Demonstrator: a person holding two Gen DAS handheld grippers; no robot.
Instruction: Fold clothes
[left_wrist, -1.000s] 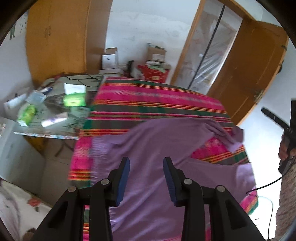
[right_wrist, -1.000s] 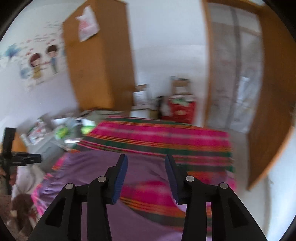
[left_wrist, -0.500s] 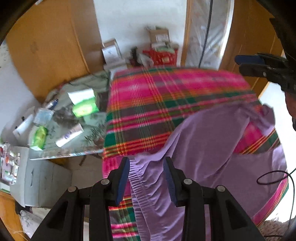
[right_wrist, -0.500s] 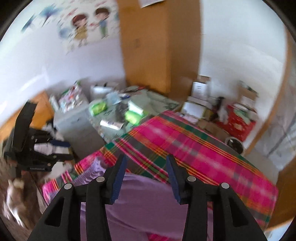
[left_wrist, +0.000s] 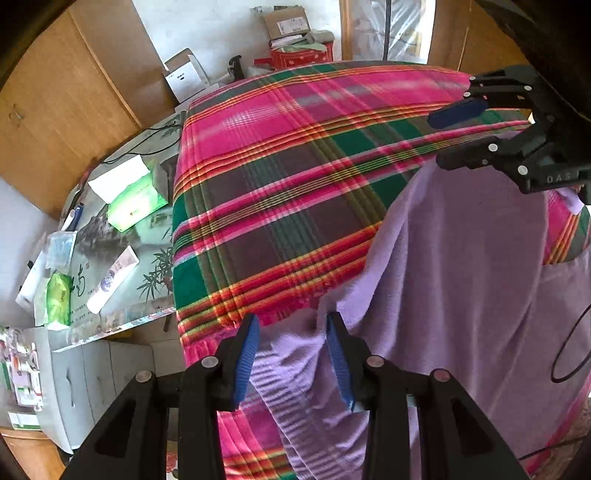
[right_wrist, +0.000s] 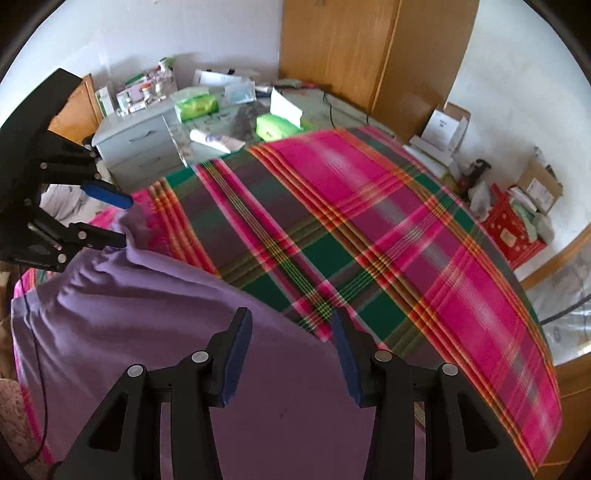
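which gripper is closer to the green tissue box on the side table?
Left. The left gripper hovers over the purple garment's corner at the bed edge beside the table with the green tissue box. The right gripper is farther along the bed.

left hand-held gripper agape, right hand-held gripper agape

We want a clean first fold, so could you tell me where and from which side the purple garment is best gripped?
Probably at its two far corners. The purple garment lies flat on the plaid blanket, so come from above: left gripper, jaws open, over the ribbed-edge corner; right gripper, open, over the other, pinching each edge where it lifts.
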